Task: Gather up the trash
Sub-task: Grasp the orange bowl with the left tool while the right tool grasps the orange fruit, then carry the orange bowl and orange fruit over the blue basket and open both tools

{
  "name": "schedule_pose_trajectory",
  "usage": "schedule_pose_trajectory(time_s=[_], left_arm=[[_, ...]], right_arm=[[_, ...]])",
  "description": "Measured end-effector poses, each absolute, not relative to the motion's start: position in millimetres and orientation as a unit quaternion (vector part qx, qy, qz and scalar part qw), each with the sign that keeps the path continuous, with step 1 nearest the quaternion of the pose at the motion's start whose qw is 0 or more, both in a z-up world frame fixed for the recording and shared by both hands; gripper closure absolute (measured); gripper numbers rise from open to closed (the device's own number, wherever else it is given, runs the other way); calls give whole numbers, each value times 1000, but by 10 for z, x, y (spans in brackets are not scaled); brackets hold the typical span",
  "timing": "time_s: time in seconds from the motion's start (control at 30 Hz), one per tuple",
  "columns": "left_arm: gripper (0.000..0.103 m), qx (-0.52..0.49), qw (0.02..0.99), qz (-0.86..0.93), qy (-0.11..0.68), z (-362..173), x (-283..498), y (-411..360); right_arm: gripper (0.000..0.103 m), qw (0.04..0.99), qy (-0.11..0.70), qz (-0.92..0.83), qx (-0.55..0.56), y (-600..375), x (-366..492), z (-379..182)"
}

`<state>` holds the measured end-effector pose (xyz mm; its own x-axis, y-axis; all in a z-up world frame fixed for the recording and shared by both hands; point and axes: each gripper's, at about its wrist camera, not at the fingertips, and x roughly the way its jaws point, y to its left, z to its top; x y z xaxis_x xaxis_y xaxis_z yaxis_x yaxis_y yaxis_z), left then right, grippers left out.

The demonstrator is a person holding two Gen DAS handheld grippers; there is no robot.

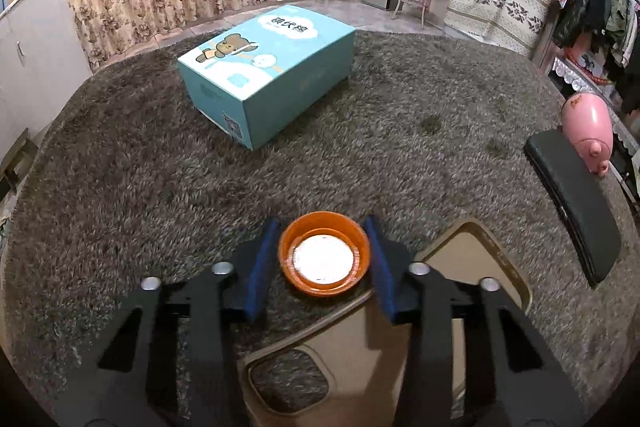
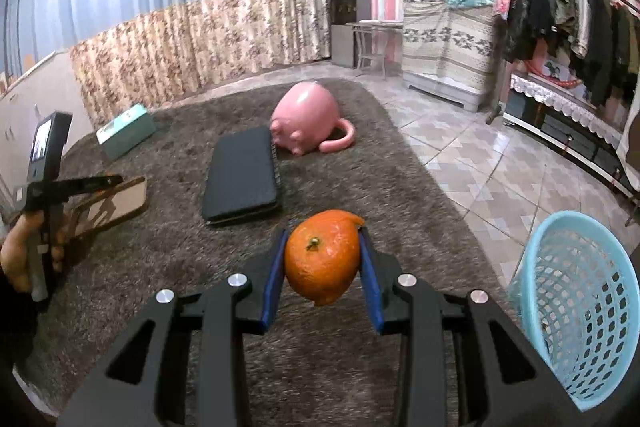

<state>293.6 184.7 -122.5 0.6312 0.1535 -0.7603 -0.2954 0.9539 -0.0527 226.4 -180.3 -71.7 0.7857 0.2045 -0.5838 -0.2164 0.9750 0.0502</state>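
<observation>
My left gripper (image 1: 325, 251) is shut on a small orange cup (image 1: 325, 253) with a white inside, held above the brown carpet and the corner of a tan tray (image 1: 476, 259). My right gripper (image 2: 322, 259) is shut on an orange peel (image 2: 322, 259), a hollow half skin with its stem, held above the carpet. A light blue mesh basket (image 2: 576, 307) stands on its right. The left gripper with the hand holding it also shows in the right wrist view (image 2: 44, 199), above the tan tray (image 2: 116, 203).
A teal cardboard box (image 1: 268, 71) lies on the carpet ahead of the left gripper. A black flat case (image 2: 242, 177) and a pink pig figure (image 2: 308, 119) lie in the middle. Tiled floor, a clothes rack (image 2: 568, 15) and a covered cabinet (image 2: 444, 39) are on the right.
</observation>
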Motion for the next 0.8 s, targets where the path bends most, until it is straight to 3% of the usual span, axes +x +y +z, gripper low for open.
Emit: schedule_pose_trajectory(time_s=[0.33, 0.8], left_arm=[[64, -51, 923, 135, 357, -861, 2847, 1540], [64, 14, 961, 3, 277, -279, 2769, -100]], right_arm=[[68, 960, 279, 17, -2, -2483, 2223, -540], [68, 944, 270, -182, 49, -4004, 2005, -557]])
